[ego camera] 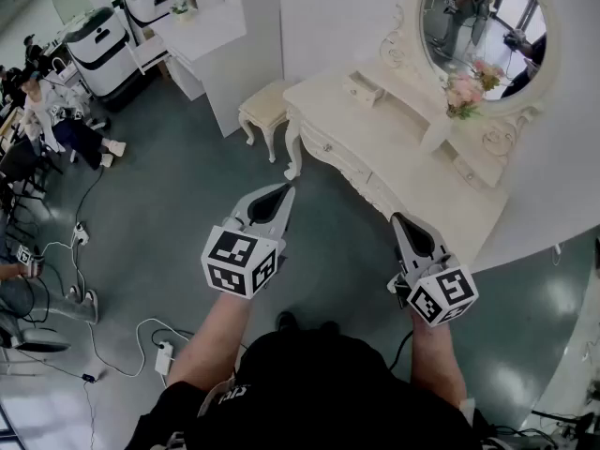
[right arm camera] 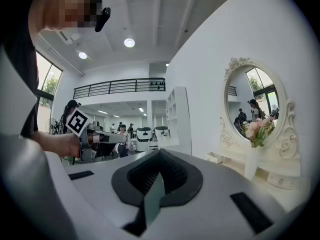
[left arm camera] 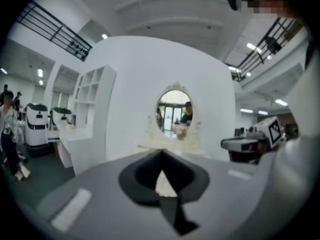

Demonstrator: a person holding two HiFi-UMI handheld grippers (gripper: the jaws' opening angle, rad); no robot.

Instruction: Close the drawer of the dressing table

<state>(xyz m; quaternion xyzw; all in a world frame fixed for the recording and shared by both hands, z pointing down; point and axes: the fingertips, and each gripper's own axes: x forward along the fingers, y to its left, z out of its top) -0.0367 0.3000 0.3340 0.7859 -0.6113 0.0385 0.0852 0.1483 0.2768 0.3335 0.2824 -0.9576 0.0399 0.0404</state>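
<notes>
The white dressing table (ego camera: 403, 153) stands ahead and to the right in the head view, under an oval mirror (ego camera: 480, 19). A small drawer (ego camera: 362, 88) on its top at the left end is pulled out; the right gripper view shows this small drawer (right arm camera: 216, 157) sticking out too. My left gripper (ego camera: 286, 191) is held level over the floor, short of the table's front, jaws shut and empty. Close to the table's front edge, my right gripper (ego camera: 397, 218) is also shut on nothing and touches nothing. The left gripper (left arm camera: 161, 152) points at the mirror (left arm camera: 175, 110).
A white stool (ego camera: 264, 109) stands left of the table. A vase of pink flowers (ego camera: 462, 92) sits on the tabletop. White shelving (ego camera: 202, 36) and white machines (ego camera: 98, 40) are at the back left, with seated people (ego camera: 56, 120). Cables and a power strip (ego camera: 161, 356) lie on the floor.
</notes>
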